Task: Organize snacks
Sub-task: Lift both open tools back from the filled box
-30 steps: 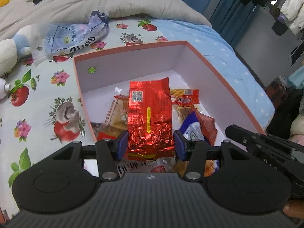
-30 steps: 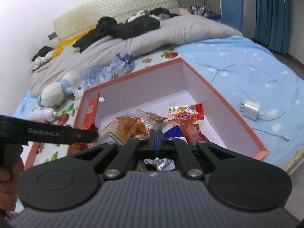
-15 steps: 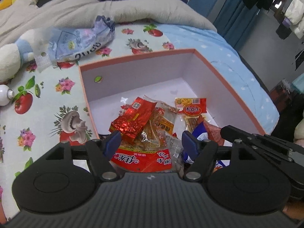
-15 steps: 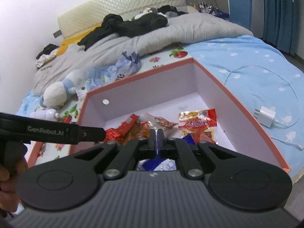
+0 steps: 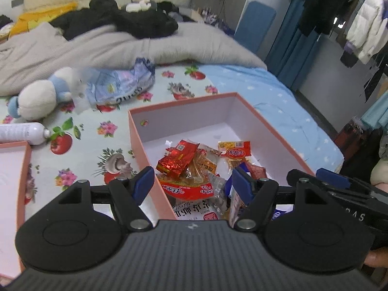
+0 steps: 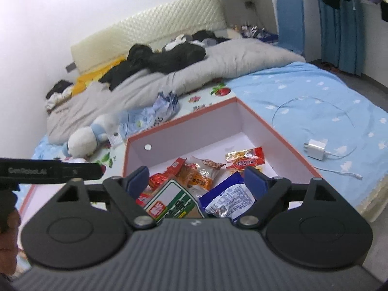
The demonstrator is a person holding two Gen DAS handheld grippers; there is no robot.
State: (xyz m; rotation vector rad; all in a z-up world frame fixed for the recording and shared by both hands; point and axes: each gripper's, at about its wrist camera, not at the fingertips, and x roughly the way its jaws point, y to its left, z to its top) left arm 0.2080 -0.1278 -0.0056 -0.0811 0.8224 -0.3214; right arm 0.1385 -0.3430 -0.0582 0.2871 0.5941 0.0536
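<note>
Over the pink box (image 5: 184,101) on the bed (image 5: 254,82), both my tongs now hang with nothing in them. My left tongs (image 5: 191,181) gripped the red foil packet (image 5: 178,158) a second ago; their jaws have just been opening, and the packet lies on the heap of snacks (image 5: 201,177) at the near end of the box, clear of both pads. My right tongs (image 6: 197,179) were pressed together until half a second ago and their jaws have just sprung wide apart; a green-and-white packet (image 6: 173,200) and a blue-and-white one (image 6: 229,198) show below the gap, but neither pad touches them. Both views take in more of the bed than before, so I read both hands as lifted away. As I judge it, this drop is finished. Nearly every snack I can see sits inside the box; the crumpled blue bag (image 5: 121,84) beside the plush toy (image 5: 41,94) lies outside, and that could be the next pick.
</note>
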